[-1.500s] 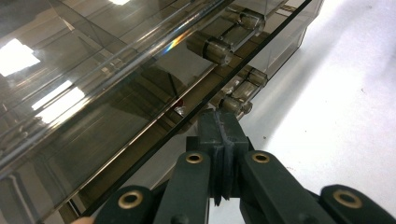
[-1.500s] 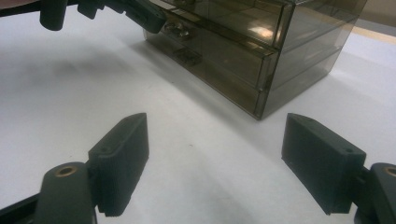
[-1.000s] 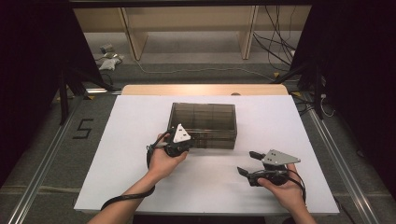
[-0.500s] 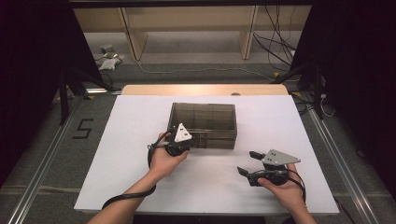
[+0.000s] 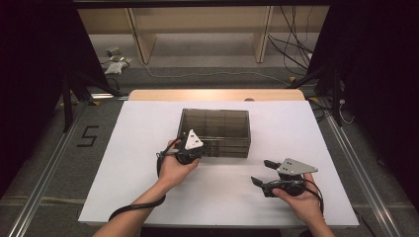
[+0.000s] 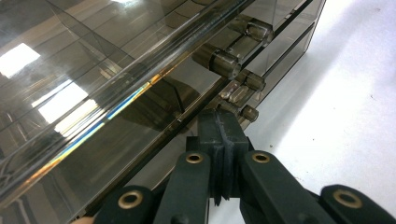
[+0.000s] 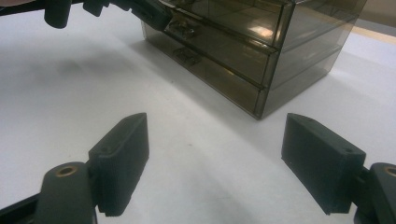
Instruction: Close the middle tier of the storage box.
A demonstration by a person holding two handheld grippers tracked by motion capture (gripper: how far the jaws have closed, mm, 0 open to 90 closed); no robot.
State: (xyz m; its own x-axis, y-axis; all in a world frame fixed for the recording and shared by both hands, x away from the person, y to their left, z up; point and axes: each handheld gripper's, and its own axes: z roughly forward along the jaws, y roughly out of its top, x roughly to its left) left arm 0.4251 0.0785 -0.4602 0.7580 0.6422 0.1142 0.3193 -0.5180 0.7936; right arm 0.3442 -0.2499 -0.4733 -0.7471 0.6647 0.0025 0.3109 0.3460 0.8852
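A smoky see-through drawer cabinet [image 5: 215, 131] stands mid-table, with small knob handles [image 6: 219, 61] on its drawer fronts. My left gripper [image 5: 200, 147] is at the cabinet's front left. Its jaws are pressed together, and the tips [image 6: 220, 127] rest against a drawer front just short of the knobs. I see nothing between them. The cabinet [image 7: 243, 42] also appears in the right gripper view, with the left gripper [image 7: 156, 14] at its front. My right gripper [image 5: 264, 173] rests on the table to the front right, apart from the cabinet, open and holding nothing [image 7: 215, 163].
The white table top [image 5: 123, 163] has bare room to the left, right and front of the cabinet. A wooden strip [image 5: 217, 95] runs along its far edge. Cables [image 5: 291, 44] and small items [image 5: 116, 61] lie on the floor beyond.
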